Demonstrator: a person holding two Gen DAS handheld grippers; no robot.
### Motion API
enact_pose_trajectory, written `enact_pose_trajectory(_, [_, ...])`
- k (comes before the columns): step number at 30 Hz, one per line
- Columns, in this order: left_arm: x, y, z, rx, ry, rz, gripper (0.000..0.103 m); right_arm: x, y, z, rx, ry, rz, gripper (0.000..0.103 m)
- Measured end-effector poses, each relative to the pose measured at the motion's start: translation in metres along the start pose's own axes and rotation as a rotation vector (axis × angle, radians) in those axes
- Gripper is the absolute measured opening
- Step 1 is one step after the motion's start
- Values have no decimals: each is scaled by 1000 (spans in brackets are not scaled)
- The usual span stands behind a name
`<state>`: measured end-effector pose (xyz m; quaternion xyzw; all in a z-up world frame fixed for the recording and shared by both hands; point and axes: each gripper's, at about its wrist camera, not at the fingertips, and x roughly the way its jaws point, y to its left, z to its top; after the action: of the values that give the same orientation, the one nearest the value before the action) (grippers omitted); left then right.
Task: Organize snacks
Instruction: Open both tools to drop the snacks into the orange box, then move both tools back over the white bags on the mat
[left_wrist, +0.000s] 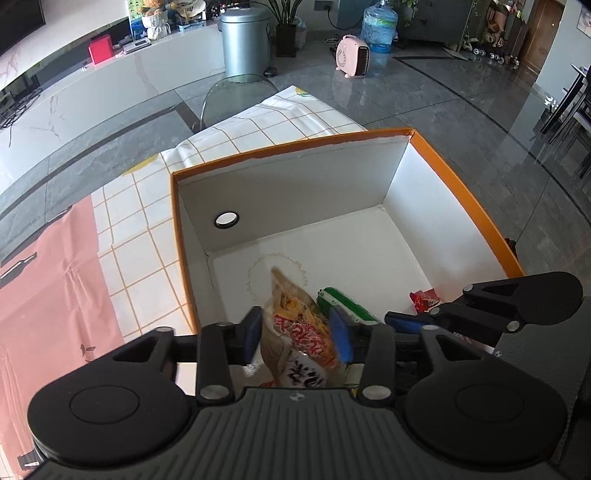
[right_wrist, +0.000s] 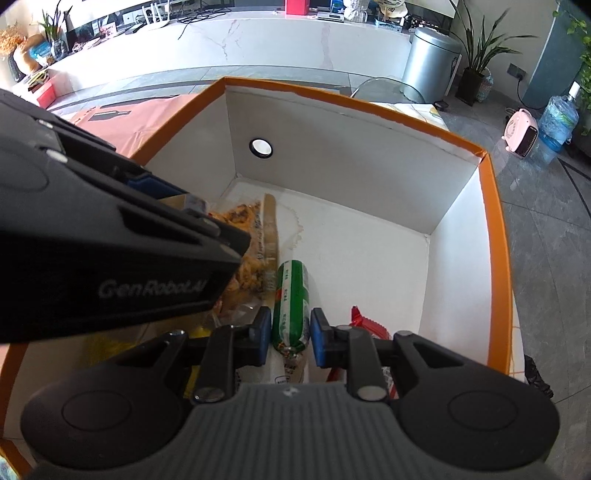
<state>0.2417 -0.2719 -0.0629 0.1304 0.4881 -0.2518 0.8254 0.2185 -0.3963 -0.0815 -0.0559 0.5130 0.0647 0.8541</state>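
Snacks inside orange-rimmed white box (left_wrist: 458, 177), yellow-red packet (left_wrist: 299, 325) between parted left gripper (left_wrist: 297, 332) pads, green tube (right_wrist: 291, 302) between right gripper (right_wrist: 290, 341) pads, gaps showing, red wrapper (right_wrist: 369, 325) near right wall.

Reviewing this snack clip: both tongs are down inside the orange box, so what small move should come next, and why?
Probably lift both tongs out. The left tongs stand open around the yellow-red packet, the right tongs flank the green sausage with gaps; both snacks already seem to rest inside the orange box.
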Motion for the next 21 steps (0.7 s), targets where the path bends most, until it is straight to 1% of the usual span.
enact_pose_trajectory(2, [-5,2,-2,-10,-12,3,57,-4,3,0,-9,4,-11,31])
enact_pose_trajectory(3, [-9,3,-3,-21,-22,4,58,-6,5,1,-8,7,-22,33])
enact_pose_trajectory(4, [-14,5,-5,-32,-38,-9,59,-8,5,1,-3,7,-33,38])
enact_pose_trajectory(5, [-20,6,-7,-45,-53,-23,64,-11,6,1,4,4,-42,44])
enact_pose_trajectory(6, [-26,7,-9,-57,-70,-31,67,-16,6,1,12,2,-52,47])
enact_pose_trajectory(8, [-41,9,-14,-68,-107,-42,69,-24,7,1,20,-4,-84,59])
enact_pose_trajectory(10, [-57,11,-20,-79,-139,-43,70,-34,12,-1,14,-19,-137,64])
enact_pose_trajectory(12, [-74,16,-28,-94,-168,-41,72,-47,18,-4,12,-48,-180,64])
enact_pose_trajectory(13, [-82,19,-33,-103,-185,-40,73,-54,21,-6,19,-69,-185,64])
enact_pose_trajectory(17, [-115,33,-59,-144,-247,-40,76,-84,38,-21,58,-168,-182,68])
enact_pose_trajectory(19, [-129,41,-75,-166,-275,-37,76,-95,53,-30,76,-222,-194,68])
enact_pose_trajectory(21, [-143,50,-92,-189,-302,-29,76,-106,67,-40,95,-279,-182,68])
